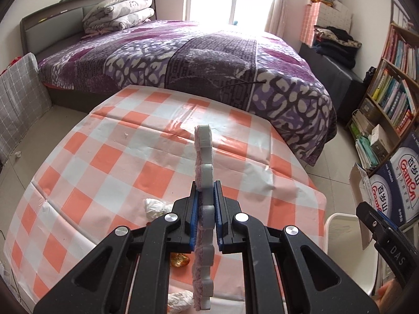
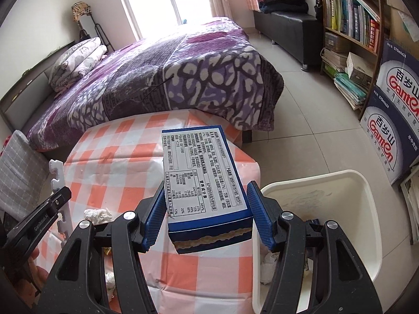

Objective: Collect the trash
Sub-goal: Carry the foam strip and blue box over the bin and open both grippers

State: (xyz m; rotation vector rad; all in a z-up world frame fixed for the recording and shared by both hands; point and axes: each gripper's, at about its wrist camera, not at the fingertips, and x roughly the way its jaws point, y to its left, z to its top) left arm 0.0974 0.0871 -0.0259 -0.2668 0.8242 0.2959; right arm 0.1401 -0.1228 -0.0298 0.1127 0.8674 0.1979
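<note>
Left wrist: left gripper clamped tight on a thin foam mat piece above the checkered table, looked light and bendy. Right wrist: right gripper pinched the snack box by its sides beside the white bin, seemed light, crushable.

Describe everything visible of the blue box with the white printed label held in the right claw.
The blue cardboard box with the white printed label is flat and rectangular, its white panel covered in black text and a table, facing up. Its near end shows a layered-wafer picture. The right claw grips it by its long sides, blue ribbed pads pressing both. It tilts above the orange-and-white checked tablecloth, beside the white plastic bin.
</note>
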